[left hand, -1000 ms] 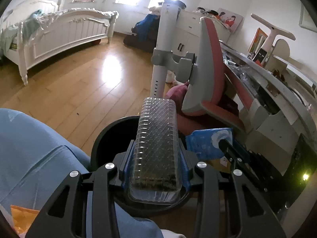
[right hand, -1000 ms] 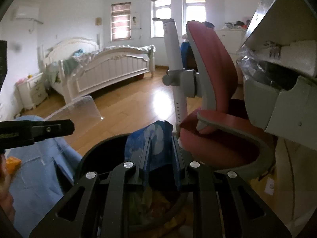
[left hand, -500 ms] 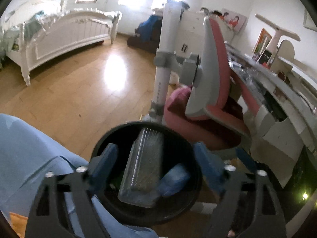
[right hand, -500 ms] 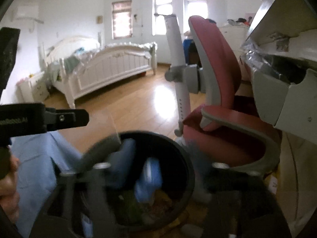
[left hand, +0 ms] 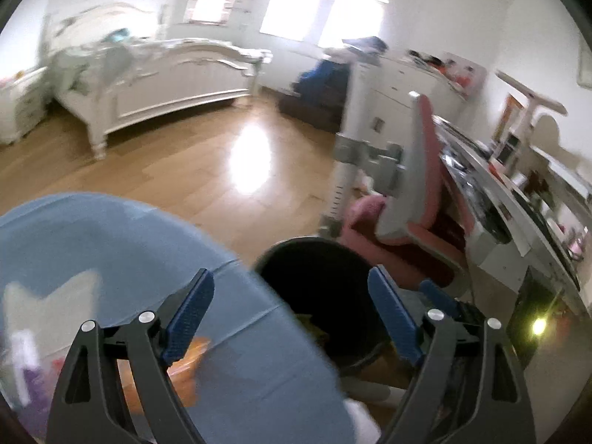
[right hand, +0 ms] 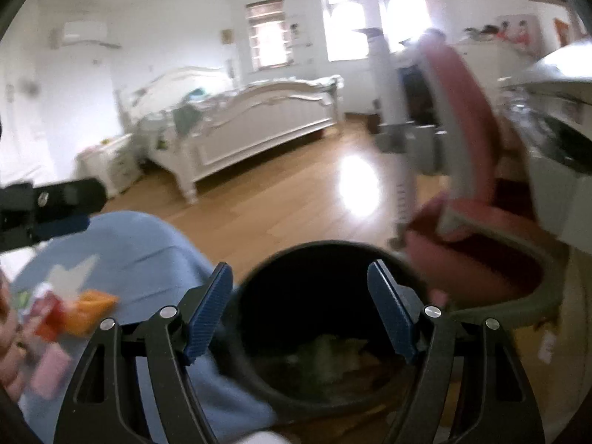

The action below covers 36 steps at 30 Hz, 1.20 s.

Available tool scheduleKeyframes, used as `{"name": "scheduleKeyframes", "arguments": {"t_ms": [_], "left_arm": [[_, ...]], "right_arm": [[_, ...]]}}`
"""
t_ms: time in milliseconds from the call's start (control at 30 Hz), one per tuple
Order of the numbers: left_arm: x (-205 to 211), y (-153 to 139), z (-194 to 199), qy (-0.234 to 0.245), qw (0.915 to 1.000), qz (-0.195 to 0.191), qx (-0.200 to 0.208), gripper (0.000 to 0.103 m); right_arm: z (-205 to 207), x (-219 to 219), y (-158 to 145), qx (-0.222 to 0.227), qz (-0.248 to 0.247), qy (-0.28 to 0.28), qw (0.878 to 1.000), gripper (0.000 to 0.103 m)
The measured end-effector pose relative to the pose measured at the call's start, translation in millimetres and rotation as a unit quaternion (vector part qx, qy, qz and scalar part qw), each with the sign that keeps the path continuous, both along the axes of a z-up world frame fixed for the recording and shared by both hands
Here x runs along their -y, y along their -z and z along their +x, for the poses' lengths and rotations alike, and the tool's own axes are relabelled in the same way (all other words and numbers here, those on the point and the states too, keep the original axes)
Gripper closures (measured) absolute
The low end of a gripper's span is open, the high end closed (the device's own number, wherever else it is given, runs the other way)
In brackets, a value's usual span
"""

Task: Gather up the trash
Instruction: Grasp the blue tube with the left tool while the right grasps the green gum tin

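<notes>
A black round bin (left hand: 303, 245) stands on the wooden floor beside a blue fabric surface (left hand: 111, 244). My left gripper (left hand: 290, 273) is open and empty, its blue pads over the blue fabric's edge and the bin's left rim. My right gripper (right hand: 299, 266) is open and empty above the bin (right hand: 325, 246), where blurred trash (right hand: 333, 351) lies at the bottom. Orange wrappers (right hand: 92, 303) lie on the blue fabric (right hand: 148, 251); the left wrist view shows an orange wrapper (left hand: 188, 351) under the left finger. The left gripper (right hand: 48, 203) shows at the right wrist view's left edge.
A pink and grey chair (left hand: 425, 185) stands right behind the bin, with a cluttered desk (left hand: 518, 203) at the right. A white bed (left hand: 166, 74) is across the wooden floor (left hand: 222, 185). A person's hand (right hand: 7, 333) shows at the left edge.
The left gripper let go of a clear ribbed plastic box and the right let go of a blue packet; both dropped into the bin. Both grippers opened wide and drew back leftward.
</notes>
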<state>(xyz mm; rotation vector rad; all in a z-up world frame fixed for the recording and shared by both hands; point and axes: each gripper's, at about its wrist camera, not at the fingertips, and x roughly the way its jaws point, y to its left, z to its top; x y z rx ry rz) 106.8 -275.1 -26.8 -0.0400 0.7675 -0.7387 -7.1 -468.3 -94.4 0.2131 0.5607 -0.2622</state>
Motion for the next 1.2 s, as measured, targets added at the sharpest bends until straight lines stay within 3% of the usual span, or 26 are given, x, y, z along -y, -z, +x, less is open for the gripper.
{"name": "scheduleKeyframes", "arguments": {"t_ms": [200, 367, 500, 600, 633, 933, 967, 1067, 1133, 1200], "left_arm": [[-102.2, -0.9, 9.5, -0.11, 0.9938, 0.002, -0.012, 0.018], [-199.1, 12.0, 14.0, -0.204, 0.9786, 0.009, -0.024, 0.02], [-261.8, 32.4, 15.2, -0.258, 0.9644, 0.022, -0.053, 0.036], [-297.5, 51.2, 16.5, -0.276, 0.9566, 0.013, -0.093, 0.049], [-304.8, 54.6, 16.6, -0.277, 0.9557, 0.011, -0.1, 0.049], [-329.8, 69.0, 18.4, -0.28, 0.9531, 0.003, -0.115, 0.049], [-337.9, 68.6, 18.5, -0.28, 0.9532, 0.001, -0.115, 0.049], [-342.7, 69.5, 18.8, -0.28, 0.9532, -0.002, -0.114, 0.049], [-341.3, 69.4, 21.1, -0.275, 0.9548, -0.001, -0.113, 0.049], [-337.1, 69.1, 24.7, -0.267, 0.9572, 0.003, -0.11, 0.049]], "right_arm": [[17.8, -61.3, -16.9, -0.006, 0.031, -0.086, 0.996, 0.028], [32.6, -124.9, -27.9, -0.026, 0.056, -0.17, 0.984, 0.028], [49.1, -190.9, -35.9, -0.05, 0.073, -0.256, 0.963, 0.028], [64.3, -242.6, -38.7, -0.078, 0.093, -0.313, 0.942, 0.044], [72.1, -263.1, -37.6, -0.093, 0.095, -0.331, 0.934, 0.048], [118.6, -396.8, -0.7, -0.201, 0.023, -0.406, 0.891, 0.048], [121.5, -404.0, 2.8, -0.209, 0.016, -0.407, 0.889, 0.048], [132.8, -422.4, 10.7, -0.222, -0.017, -0.404, 0.887, 0.063], [139.0, -425.8, 11.9, -0.228, -0.018, -0.404, 0.886, 0.07], [144.5, -423.5, 11.0, -0.23, -0.008, -0.402, 0.887, 0.071]]}}
